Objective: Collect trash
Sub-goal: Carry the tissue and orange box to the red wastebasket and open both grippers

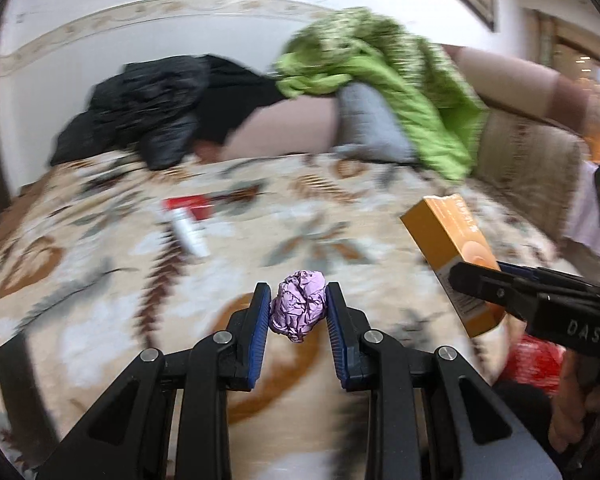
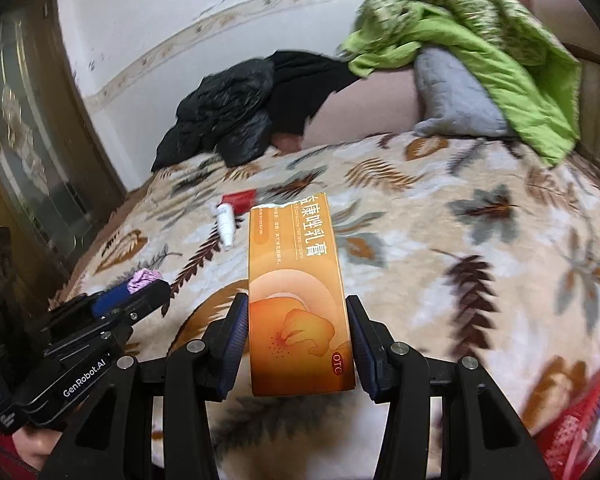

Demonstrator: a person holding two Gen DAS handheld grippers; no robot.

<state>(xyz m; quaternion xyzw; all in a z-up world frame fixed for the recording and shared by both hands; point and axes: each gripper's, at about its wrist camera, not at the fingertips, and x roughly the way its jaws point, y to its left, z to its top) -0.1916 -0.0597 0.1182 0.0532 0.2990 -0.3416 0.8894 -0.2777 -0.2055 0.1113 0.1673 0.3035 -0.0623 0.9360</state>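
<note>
The left gripper (image 1: pixel 298 312) is pinched narrow on a crumpled ball of purple paper (image 1: pixel 298 305), low in the middle of the left wrist view, its blue pads (image 1: pixel 261 312) pressing both sides. The right gripper (image 2: pixel 297 344) clamps an orange cardboard box (image 2: pixel 295 288), torn open at its far end, which stands up the centre of the right wrist view. Both loads hang clear above the leaf-patterned blanket (image 2: pixel 440 240).

So two pieces are already picked up, by my reckoning, but neither is binned yet. Something red (image 2: pixel 580 420) at the lower right edge of the right wrist view may be a bag for the rubbish; I cannot tell.

Further out, a small white tube (image 2: pixel 225 224) and a flat red packet (image 2: pixel 241 200) lie on the blanket left of centre, seemingly left to collect. Beyond them, a black jacket (image 2: pixel 227 120), a grey pillow (image 2: pixel 452 96) and a green quilt (image 2: pixel 480 40) pile against the wall.
</note>
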